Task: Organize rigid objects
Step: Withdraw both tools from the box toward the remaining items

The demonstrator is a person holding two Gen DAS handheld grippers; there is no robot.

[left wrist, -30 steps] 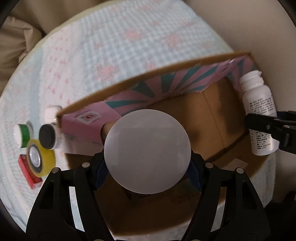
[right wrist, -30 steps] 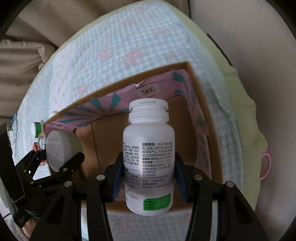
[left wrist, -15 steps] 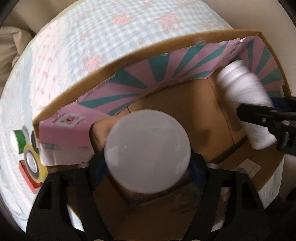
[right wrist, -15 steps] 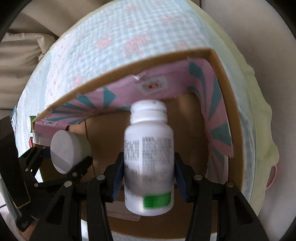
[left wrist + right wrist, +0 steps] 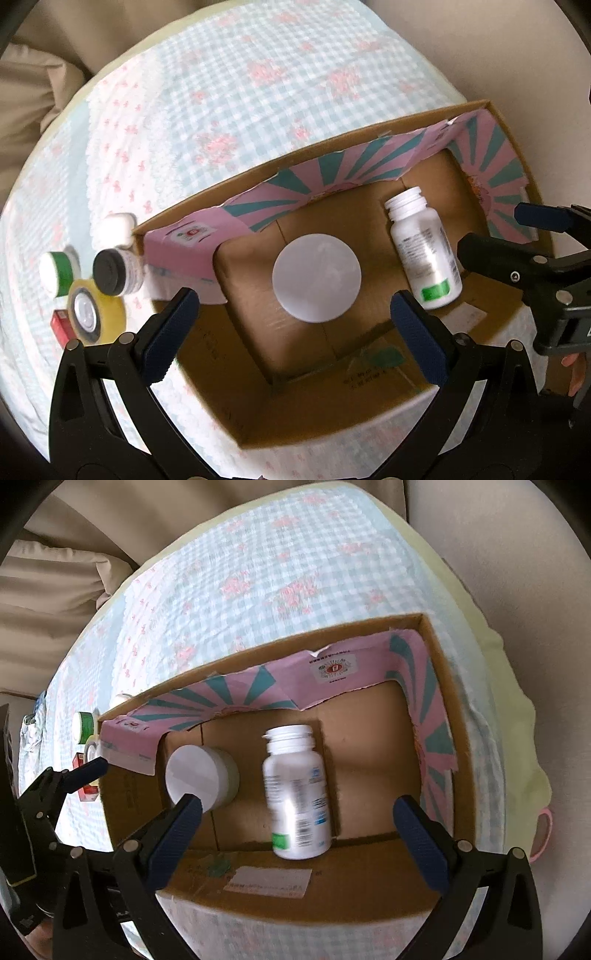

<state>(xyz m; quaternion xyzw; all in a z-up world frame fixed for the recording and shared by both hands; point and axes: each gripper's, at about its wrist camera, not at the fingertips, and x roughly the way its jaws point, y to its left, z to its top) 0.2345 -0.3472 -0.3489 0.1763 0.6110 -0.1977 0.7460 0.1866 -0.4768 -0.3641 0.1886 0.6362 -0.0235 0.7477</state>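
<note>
Left wrist view shows both grippers, left and right, spread wide over the box, round jar and bottle lying released inside.

Count of the things on the bed and in the box

There is one cardboard box, and inside it are two things: one round white jar and one white bottle with a green mark on its label. Outside the box, at its left end, five small things stand or lie on the one checked blanket: one black-capped jar, one jar with a green band, one roll of yellow tape, one small red box, and one white-capped thing that is half hidden. Two claws are in view, one left claw and one right claw, and both are spread wide with nothing between the fingers.
</note>
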